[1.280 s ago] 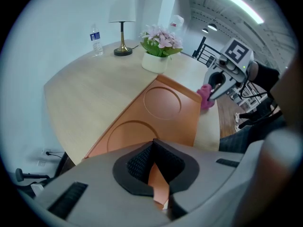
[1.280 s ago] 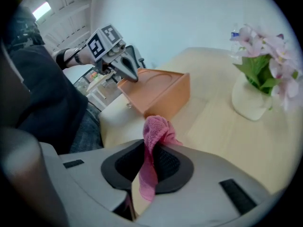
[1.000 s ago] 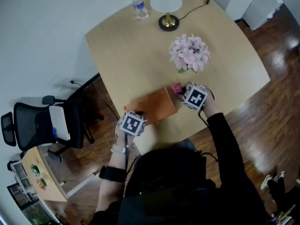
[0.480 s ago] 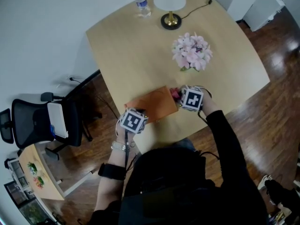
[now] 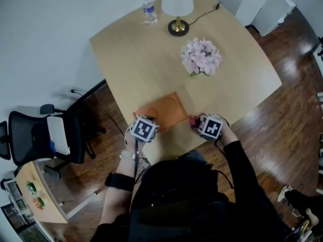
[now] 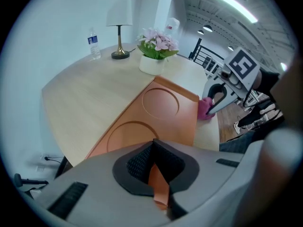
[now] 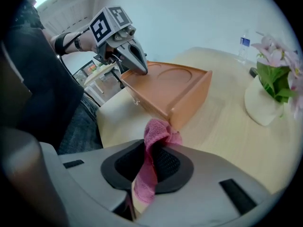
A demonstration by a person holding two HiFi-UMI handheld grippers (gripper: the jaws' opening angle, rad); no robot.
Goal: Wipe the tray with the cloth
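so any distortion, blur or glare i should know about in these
Left gripper view: strong fisheye, black corners, the table edge bows, ceiling lights glare top right. Right gripper view: same fisheye; cloth and tray sharp, flowers at the edge soft. Head view: shiny floor reflects light at right.

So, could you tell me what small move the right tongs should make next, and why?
Probably lift the right tongs slightly and carry the cloth over the wall of the tray onto its floor. The cloth sits outside the tray's corner, off the surface to wipe, while the left tongs clamp the tray's edge.
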